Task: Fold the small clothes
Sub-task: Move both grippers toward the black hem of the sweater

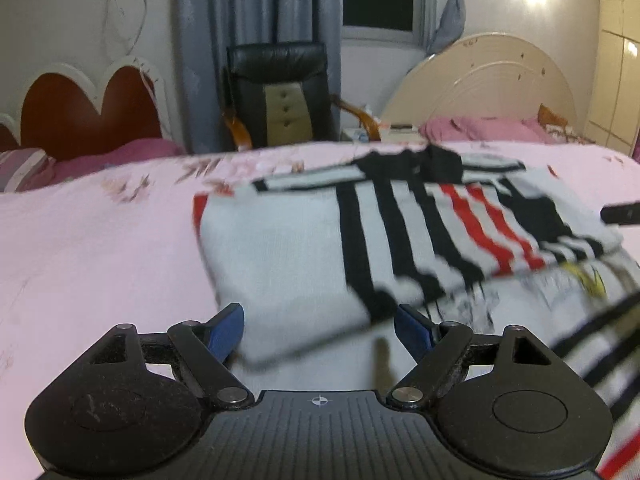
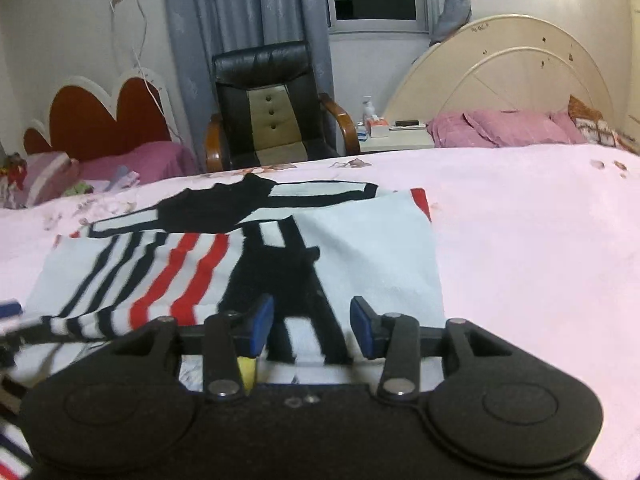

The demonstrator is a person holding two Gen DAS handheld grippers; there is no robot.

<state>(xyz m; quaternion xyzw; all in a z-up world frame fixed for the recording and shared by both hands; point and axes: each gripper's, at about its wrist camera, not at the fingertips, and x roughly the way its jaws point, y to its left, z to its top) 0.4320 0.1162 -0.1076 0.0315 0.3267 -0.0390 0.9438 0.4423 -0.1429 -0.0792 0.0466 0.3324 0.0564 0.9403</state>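
A small white top with black and red stripes (image 1: pixel 280 248) lies on the pink bedsheet (image 1: pixel 100 240), partly folded over itself. My left gripper (image 1: pixel 319 330) hovers over its near folded edge with the blue pads wide open and nothing pinched. At the right edge of this view a dark finger of the other gripper (image 1: pixel 622 213) pokes in. In the right wrist view the same top (image 2: pixel 372 256) spreads ahead, and my right gripper (image 2: pixel 312 328) stands over its near hem. Its jaws are partly open, with cloth showing beyond them but not clamped. The picture is blurred by motion.
A black office chair (image 2: pixel 268 100) stands beyond the bed's far side. To its right are a nightstand (image 2: pixel 394 136) with a tissue box and a cream headboard (image 2: pixel 508 76) with pink pillows (image 2: pixel 516 128). A red scalloped headboard (image 1: pixel 88 108) is at far left.
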